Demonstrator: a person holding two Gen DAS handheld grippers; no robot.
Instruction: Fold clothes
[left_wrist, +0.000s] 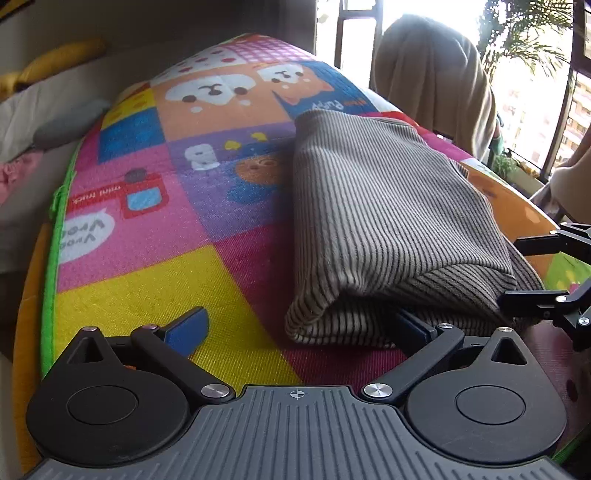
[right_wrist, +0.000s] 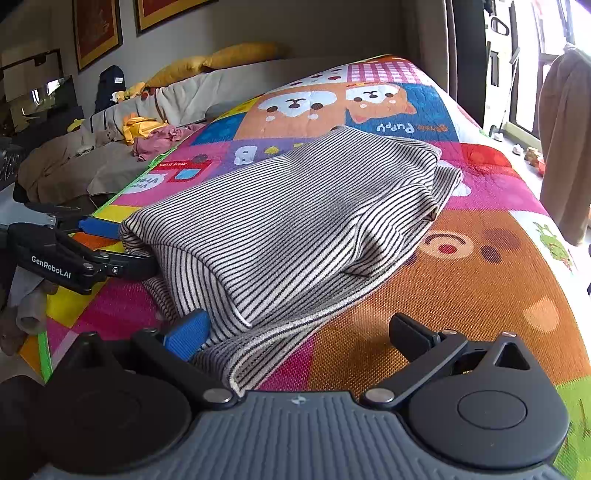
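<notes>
A folded striped grey-and-white garment (left_wrist: 388, 229) lies on the colourful cartoon mat (left_wrist: 155, 229). In the left wrist view my left gripper (left_wrist: 299, 326) is open at the garment's near edge; its right finger touches the cloth's fold, its left blue pad (left_wrist: 190, 328) rests over bare mat. My right gripper (left_wrist: 535, 273) shows at the right edge, beside the garment. In the right wrist view the garment (right_wrist: 295, 214) spreads across the mat (right_wrist: 461, 295). My right gripper (right_wrist: 299, 332) is open at the cloth's near corner. The left gripper (right_wrist: 110, 247) is at the garment's left end.
A sofa with yellow cushions (right_wrist: 221, 61) and loose clothes (right_wrist: 155, 134) lies left of the mat. A brown cloth (left_wrist: 436, 81) hangs over a chair by the window. Framed pictures (right_wrist: 98, 29) hang on the wall. A green border (left_wrist: 50, 266) marks the mat's left edge.
</notes>
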